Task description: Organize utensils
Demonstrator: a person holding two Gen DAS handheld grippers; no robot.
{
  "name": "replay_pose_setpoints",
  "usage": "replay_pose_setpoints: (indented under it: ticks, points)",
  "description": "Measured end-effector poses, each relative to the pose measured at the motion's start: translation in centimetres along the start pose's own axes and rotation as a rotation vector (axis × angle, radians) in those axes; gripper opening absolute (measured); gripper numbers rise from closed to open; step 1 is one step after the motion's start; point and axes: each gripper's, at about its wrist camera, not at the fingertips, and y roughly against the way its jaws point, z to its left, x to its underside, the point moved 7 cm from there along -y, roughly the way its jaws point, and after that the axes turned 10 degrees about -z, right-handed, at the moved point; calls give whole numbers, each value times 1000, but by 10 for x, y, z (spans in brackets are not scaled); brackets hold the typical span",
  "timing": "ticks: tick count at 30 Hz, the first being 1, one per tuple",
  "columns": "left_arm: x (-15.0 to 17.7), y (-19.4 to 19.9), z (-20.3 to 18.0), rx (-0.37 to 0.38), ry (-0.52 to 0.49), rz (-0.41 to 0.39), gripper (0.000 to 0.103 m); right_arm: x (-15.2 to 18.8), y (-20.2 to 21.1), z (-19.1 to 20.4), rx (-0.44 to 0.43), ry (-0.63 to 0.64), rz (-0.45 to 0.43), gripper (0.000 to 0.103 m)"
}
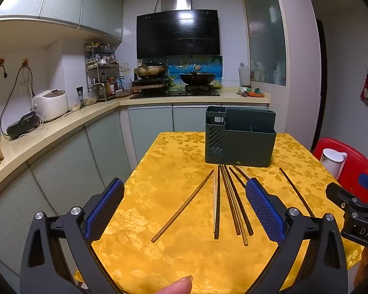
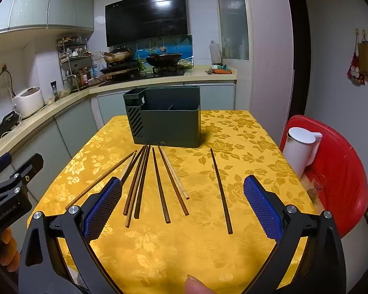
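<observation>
Chopsticks are lying loose ahead of both wide-open, empty tongs, before the dark holder.

The desk, draped in a yellow cloth with a rose pattern, carries a dark grey-green plastic utensil holder standing upright toward its far side. In front of the holder lie thin brown wooden chopsticks (fanned out), one chopstick apart to the right.

Chopsticks wood, smooth; holder matt dark plastic; tablecloth shiny woven yellow cloth; pads rough blue rubber.
</observation>
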Motion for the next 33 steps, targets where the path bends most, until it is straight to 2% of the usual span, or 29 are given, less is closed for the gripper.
replay_pose_setpoints:
  ticks: [23, 33]
  points:
    - [0, 0, 1, 0, 5, 10, 96, -3, 1, 3, 2, 1, -18, 97]
    - [1, -1, -3, 1, 5, 7, 96, -13, 11, 0, 13, 2, -64, 97]
